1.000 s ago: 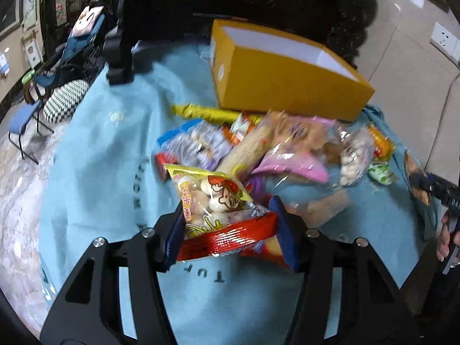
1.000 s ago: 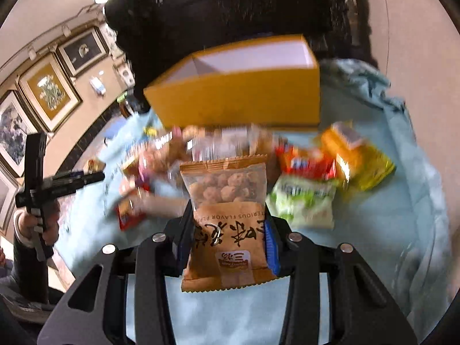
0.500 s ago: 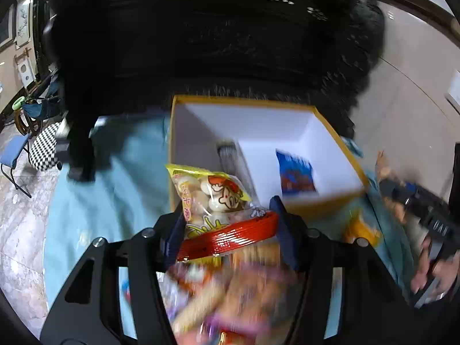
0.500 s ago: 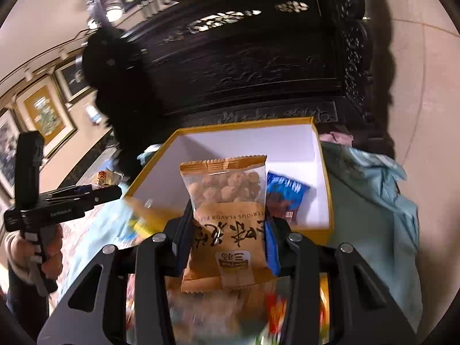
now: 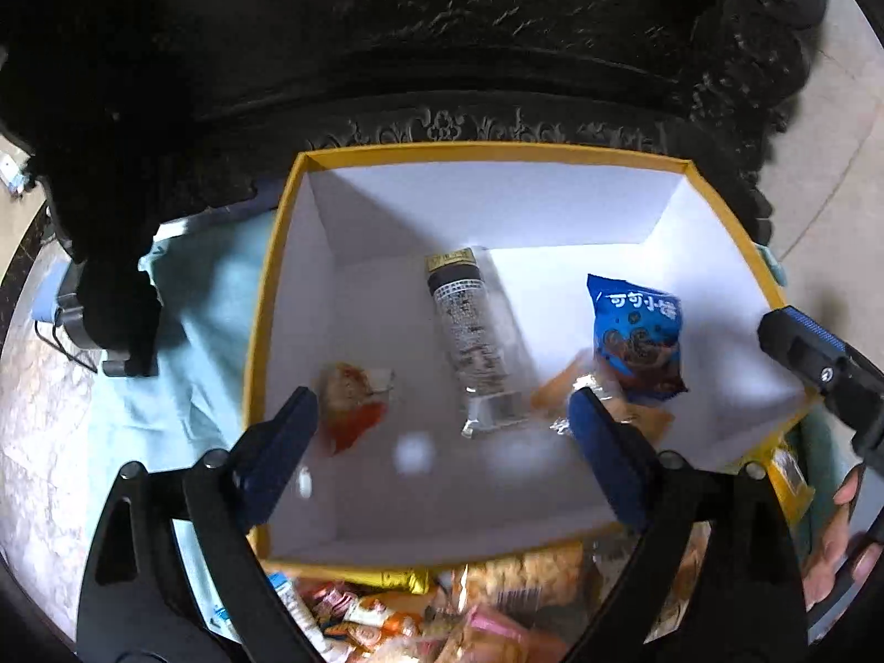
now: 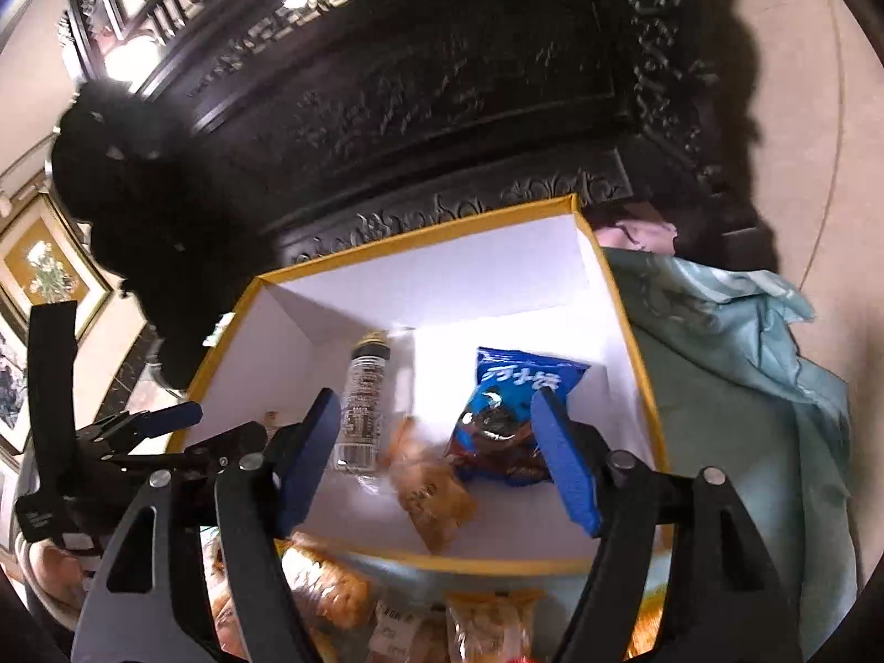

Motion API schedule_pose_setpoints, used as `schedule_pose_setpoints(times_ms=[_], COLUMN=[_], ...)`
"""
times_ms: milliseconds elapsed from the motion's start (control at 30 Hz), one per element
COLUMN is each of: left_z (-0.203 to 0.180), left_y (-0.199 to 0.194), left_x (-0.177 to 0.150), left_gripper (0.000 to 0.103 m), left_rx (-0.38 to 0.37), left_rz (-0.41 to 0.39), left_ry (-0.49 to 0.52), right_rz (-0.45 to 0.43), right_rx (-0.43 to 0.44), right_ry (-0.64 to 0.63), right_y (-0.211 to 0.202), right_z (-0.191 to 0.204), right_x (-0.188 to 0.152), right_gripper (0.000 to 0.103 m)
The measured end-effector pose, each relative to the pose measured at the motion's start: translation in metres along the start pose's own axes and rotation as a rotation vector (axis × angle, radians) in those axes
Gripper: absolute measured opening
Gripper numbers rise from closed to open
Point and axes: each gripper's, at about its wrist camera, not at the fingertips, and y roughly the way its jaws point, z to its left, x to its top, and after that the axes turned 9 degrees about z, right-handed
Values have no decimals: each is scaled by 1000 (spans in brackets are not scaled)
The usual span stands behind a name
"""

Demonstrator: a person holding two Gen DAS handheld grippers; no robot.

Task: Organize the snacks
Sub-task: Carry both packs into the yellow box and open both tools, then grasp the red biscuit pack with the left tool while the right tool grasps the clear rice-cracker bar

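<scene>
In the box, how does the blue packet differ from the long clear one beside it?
The blue packet is short, broad and opaque; the clear packet is long, narrow and see-through with a dark end. The blue one lies nearer the box's right wall, the clear one mid-floor. Both lie flat inside, untouched.

Beyond the matt blue fingers (image 5: pixel 602 445), the box (image 5: pixel 480 153) looks like smooth cardboard, yellow outside with a matt white paper lining. In it, past the right fingertips, a blue snack packet (image 6: pixel 511 420) shines as glossy plastic film, beside a clear plastic tube (image 6: pixel 362 406) with a printed label. Crumpled light-blue cloth (image 6: pixel 735 387) lies soft and matt right of the fingers, before dark, carved, polished wood (image 6: pixel 442 83).
</scene>
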Motion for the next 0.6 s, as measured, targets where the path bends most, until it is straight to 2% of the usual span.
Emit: schedule_pose_setpoints(times_ms=[167, 233, 400, 467, 600], left_z=[12, 16, 36, 43, 52], left_y=[-34, -47, -67, -66, -61], left_x=[-30, -48, -107, -129, -173], left_gripper=[95, 96, 96, 96, 96], left_rx=[-18, -23, -8, 12, 34], left_rz=[-31, -40, -60, -48, -31], left_ry=[9, 19, 69, 81, 101], right_rz=[-34, -47, -112, -120, -102], right_rx=[32, 30, -31, -48, -154], right_ry=[-18, -19, -33, -55, -106], right_y=[-38, -52, -85, -94, -96], right_z=[3, 3, -1, -4, -15], right_x=[-23, -36, -81, -102, -146], right_gripper=[75, 80, 90, 92, 98])
